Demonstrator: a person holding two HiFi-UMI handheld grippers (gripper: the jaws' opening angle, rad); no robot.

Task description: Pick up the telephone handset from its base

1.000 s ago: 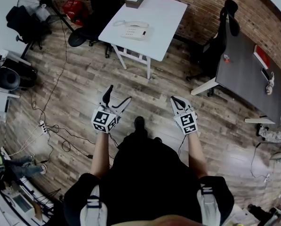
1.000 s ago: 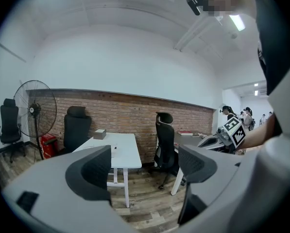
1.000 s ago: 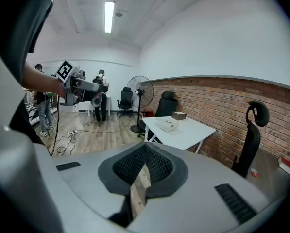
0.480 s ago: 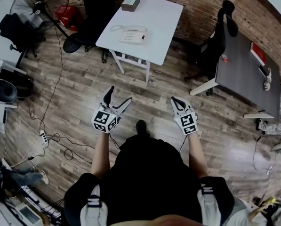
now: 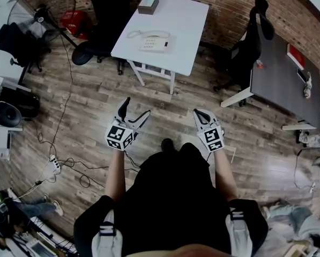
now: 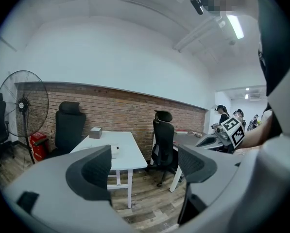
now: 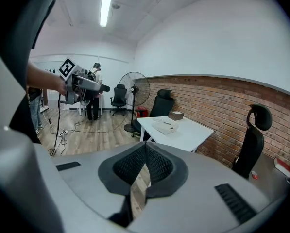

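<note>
A white telephone point(image 5: 153, 42) with its handset point(image 5: 148, 34) lying on the base sits on a white table point(image 5: 186, 23) far ahead of me. My left gripper point(image 5: 134, 110) is held over the wooden floor, well short of the table, its jaws wide apart and empty. My right gripper point(image 5: 199, 113) is level with it, jaws pressed together on nothing. In the left gripper view the table point(image 6: 129, 154) and telephone point(image 6: 114, 150) show small between the open pads point(image 6: 93, 171). In the right gripper view the telephone point(image 7: 164, 125) lies beyond the shut gripper point(image 7: 145, 166).
A small grey box point(image 5: 148, 3) stands at the table's far end. A black office chair point(image 5: 103, 15) is at the table's left, another point(image 5: 249, 42) beside a grey desk point(image 5: 283, 82). A fan point(image 5: 39, 9) stands far left. Cables and a power strip point(image 5: 55, 164) lie on the floor.
The person has stepped forward a little and the room has shifted slightly in view. Both grippers keep the same pose, left open and right shut.
</note>
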